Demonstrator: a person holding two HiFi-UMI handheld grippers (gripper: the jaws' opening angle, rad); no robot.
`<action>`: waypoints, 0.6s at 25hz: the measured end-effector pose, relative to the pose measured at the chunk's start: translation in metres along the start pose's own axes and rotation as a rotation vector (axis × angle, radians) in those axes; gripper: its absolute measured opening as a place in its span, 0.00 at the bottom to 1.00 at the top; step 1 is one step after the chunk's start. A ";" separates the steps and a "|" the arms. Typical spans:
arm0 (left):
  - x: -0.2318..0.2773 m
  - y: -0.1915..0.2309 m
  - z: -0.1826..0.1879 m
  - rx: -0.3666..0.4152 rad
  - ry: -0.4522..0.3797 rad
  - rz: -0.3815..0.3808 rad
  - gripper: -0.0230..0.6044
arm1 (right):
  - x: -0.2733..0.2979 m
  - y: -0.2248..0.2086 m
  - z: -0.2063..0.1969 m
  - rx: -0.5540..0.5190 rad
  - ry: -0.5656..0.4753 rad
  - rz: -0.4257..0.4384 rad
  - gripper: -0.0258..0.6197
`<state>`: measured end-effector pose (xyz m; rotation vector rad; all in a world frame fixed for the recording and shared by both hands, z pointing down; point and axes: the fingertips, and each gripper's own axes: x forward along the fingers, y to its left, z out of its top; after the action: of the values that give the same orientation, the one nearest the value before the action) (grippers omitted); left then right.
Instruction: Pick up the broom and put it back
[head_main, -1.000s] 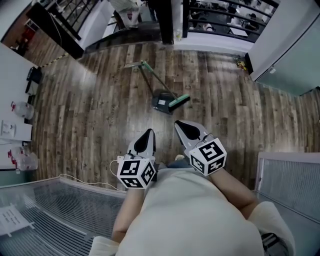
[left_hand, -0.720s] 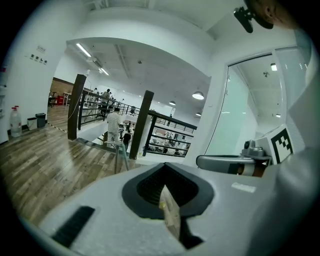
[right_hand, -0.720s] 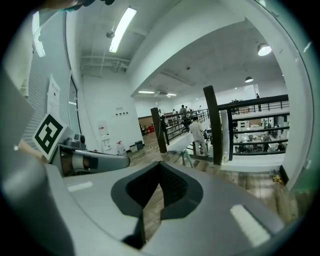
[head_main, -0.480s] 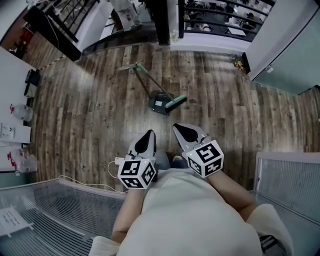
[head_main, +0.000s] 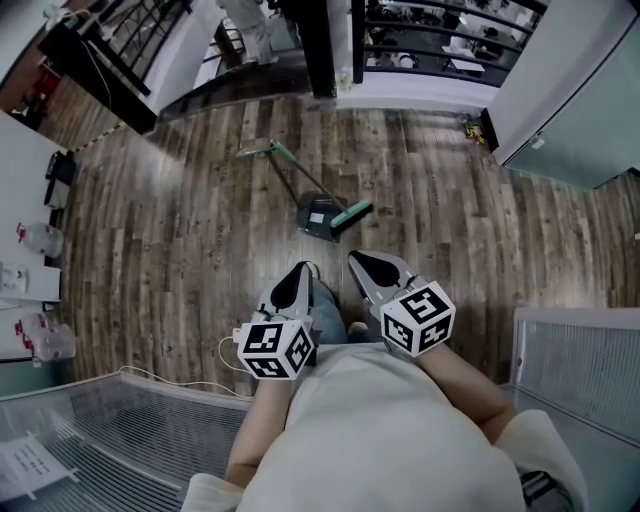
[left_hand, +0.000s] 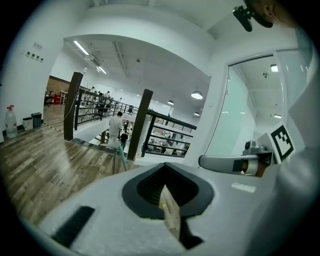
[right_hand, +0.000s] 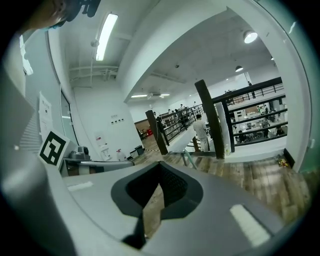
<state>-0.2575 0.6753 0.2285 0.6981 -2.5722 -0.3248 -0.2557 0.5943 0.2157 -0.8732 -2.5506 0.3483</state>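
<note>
- Head view: the broom (head_main: 351, 212) is out on the wood floor (head_main: 180, 240). Its green head is right by a dark dustpan (head_main: 316, 217) and its handle runs off toward the railing. It's well ahead of both grippers and neither one touches it. The left gripper (head_main: 297, 270) and right gripper (head_main: 363, 258) sit side by side in front of the person's light shirt (head_main: 370, 430), both pointing out toward the broom.
- Left gripper view: the fingers are pressed together with nothing between them. A thin green handle (left_hand: 120, 157) pokes up just past the gripper's body, in front of the black railing (left_hand: 167, 131). The right gripper shows off to the side.
- Right gripper view: same deal, the fingers are closed up tight and empty. The green handle shows again beyond the tips, over the wood floor.
</note>
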 end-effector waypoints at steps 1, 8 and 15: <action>0.004 0.003 0.002 -0.001 0.001 -0.002 0.05 | 0.004 -0.003 0.001 0.010 -0.002 -0.002 0.05; 0.031 0.026 0.020 0.008 0.006 -0.020 0.05 | 0.038 -0.020 0.013 0.005 0.010 -0.020 0.05; 0.061 0.053 0.042 -0.001 0.010 -0.026 0.05 | 0.074 -0.032 0.029 -0.008 0.022 -0.004 0.05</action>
<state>-0.3472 0.6919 0.2315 0.7310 -2.5552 -0.3295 -0.3389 0.6131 0.2246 -0.8699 -2.5348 0.3254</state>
